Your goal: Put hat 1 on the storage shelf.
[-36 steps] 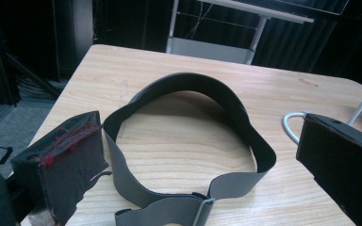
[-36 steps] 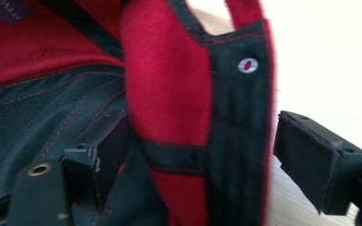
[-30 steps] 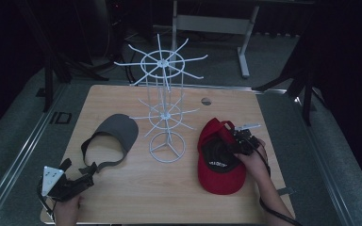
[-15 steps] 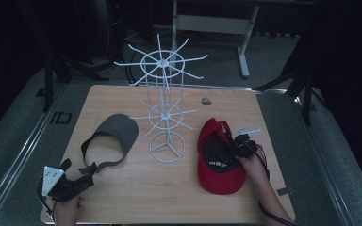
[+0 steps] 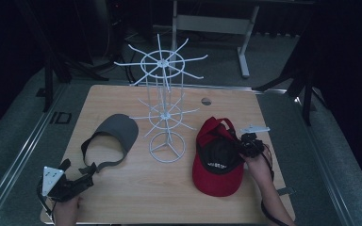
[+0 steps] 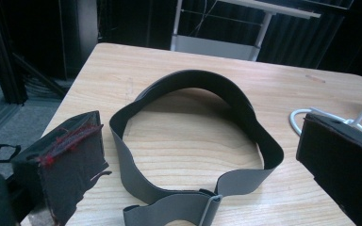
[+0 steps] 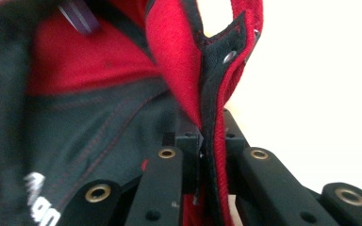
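Wooden table (image 5: 122, 101) bearing a white wire rack, two pieces of headwear and two hand-held grippers.

Largest first: the white wire rack (image 5: 166, 113) stands upright near the table's centre, its round base between the two items. To its right lies the red cap (image 5: 217, 162), upside down with its dark lining showing; the right gripper (image 5: 243, 145) has just been closing and now clamps the cap's rim, the red-and-black edge (image 7: 210, 141) pinched between its jaws in the right gripper view. To the rack's left lies the grey visor (image 5: 111, 141), its band (image 6: 193, 141) curling flat on the wood. The left gripper (image 5: 73, 181) rests at the near left corner, jaws wide apart, just short of the visor and apart from it.
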A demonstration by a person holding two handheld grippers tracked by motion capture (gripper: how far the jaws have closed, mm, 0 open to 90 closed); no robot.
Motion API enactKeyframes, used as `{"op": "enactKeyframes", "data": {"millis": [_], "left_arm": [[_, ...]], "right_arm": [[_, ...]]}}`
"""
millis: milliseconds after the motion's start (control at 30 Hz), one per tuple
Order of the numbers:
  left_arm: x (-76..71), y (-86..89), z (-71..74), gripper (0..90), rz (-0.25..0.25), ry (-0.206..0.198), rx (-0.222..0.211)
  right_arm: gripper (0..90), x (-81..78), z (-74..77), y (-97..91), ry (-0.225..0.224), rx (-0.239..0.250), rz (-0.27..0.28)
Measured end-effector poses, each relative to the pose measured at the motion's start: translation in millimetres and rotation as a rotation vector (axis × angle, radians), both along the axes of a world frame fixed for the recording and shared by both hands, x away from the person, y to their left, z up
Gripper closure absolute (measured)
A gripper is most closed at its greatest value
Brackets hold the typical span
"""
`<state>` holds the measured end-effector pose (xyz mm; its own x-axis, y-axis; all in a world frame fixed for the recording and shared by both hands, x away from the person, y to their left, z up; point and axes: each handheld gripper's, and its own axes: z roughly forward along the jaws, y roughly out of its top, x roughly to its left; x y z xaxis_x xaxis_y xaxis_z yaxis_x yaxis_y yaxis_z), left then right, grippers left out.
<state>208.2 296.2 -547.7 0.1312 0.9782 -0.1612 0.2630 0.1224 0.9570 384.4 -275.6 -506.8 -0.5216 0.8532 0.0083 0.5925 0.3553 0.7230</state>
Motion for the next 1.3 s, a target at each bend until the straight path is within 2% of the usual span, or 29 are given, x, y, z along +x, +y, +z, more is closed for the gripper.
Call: {"op": "enactKeyframes", "data": {"millis": [33, 67, 133, 167, 200, 267, 300, 333, 367, 400, 467, 567, 700, 800, 933, 1000, 1133, 1167, 1300], "left_arm": [[0.0, 0.0, 0.0, 1.8, 0.0, 0.0, 0.0], [0.0, 0.7, 0.3, 1.8, -0.006, -0.003, -0.002], [-0.2, 1.3, 1.1, 1.8, 0.001, -0.005, 0.001], [0.1, 1.7, 1.9, 1.8, -0.011, 0.0, 0.004], [0.1, 1.7, 1.9, 1.8, -0.011, 0.0, 0.004], [0.8, 0.3, 3.3, 1.8, -0.047, 0.003, 0.015], [0.8, -1.0, 4.1, 1.8, -0.077, 0.009, 0.027], [0.8, -1.0, 4.1, 1.8, -0.077, 0.009, 0.027], [1.8, -3.3, 4.4, 1.8, -0.177, 0.014, 0.036], [3.7, -4.3, 3.9, 1.8, -0.213, 0.029, 0.037], [6.6, -6.2, 1.8, 1.8, -0.3, 0.051, 0.041], [12.1, -11.5, 0.3, 2.0, -0.409, 0.098, 0.042], [15.8, -24.0, 2.5, 2.0, -0.492, 0.13, 0.04], [16.2, -36.8, 8.7, 2.0, -0.541, 0.135, 0.039], [16.3, -55.7, 17.7, 2.0, -0.597, 0.119, 0.051], [16.8, -64.1, 22.5, 2.0, -0.616, 0.113, 0.073], [17.4, -76.8, 27.4, 2.1, -0.648, 0.1, 0.078], [18.7, -86.0, 30.0, 2.1, -0.672, 0.099, 0.077], [20.0, -103.3, 37.9, 2.1, -0.714, 0.085, 0.069]], "right_arm": [[83.6, 0.0, 0.0, 0.0, 0.0, 0.0, 0.0], [83.6, -4.7, 11.5, -1.2, -0.021, 0.015, -0.004], [83.7, -6.2, 15.1, -1.5, -0.028, 0.018, -0.004], [83.7, -10.2, 24.3, -2.9, -0.046, 0.042, -0.005], [83.7, -10.2, 24.3, -2.9, -0.046, 0.042, -0.005], [83.7, -16.5, 37.5, -4.7, -0.064, 0.068, 0.006], [83.7, -16.5, 37.5, -4.7, -0.064, 0.068, 0.006], [83.7, -16.5, 37.5, -4.7, -0.064, 0.068, 0.006], [83.7, -18.6, 41.4, -5.2, -0.068, 0.074, 0.008], [83.8, -23.7, 49.5, -6.5, -0.084, 0.09, 0.016], [83.8, -27.3, 54.7, -8.4, -0.095, 0.105, 0.018], [83.7, -31.7, 61.3, -10.2, -0.099, 0.118, 0.03], [83.7, -36.5, 67.2, -9.7, -0.103, 0.137, 0.046], [83.8, -41.6, 72.1, -8.7, -0.115, 0.147, 0.051], [83.7, -49.5, 80.4, -7.4, -0.133, 0.16, 0.065], [83.7, -53.6, 85.3, -6.8, -0.145, 0.164, 0.071], [83.7, -59.1, 93.1, -6.5, -0.158, 0.178, 0.081], [83.7, -60.8, 95.4, -6.4, -0.165, 0.177, 0.082], [83.7, -67.0, 103.0, -7.9, -0.182, 0.189, 0.087]]}}
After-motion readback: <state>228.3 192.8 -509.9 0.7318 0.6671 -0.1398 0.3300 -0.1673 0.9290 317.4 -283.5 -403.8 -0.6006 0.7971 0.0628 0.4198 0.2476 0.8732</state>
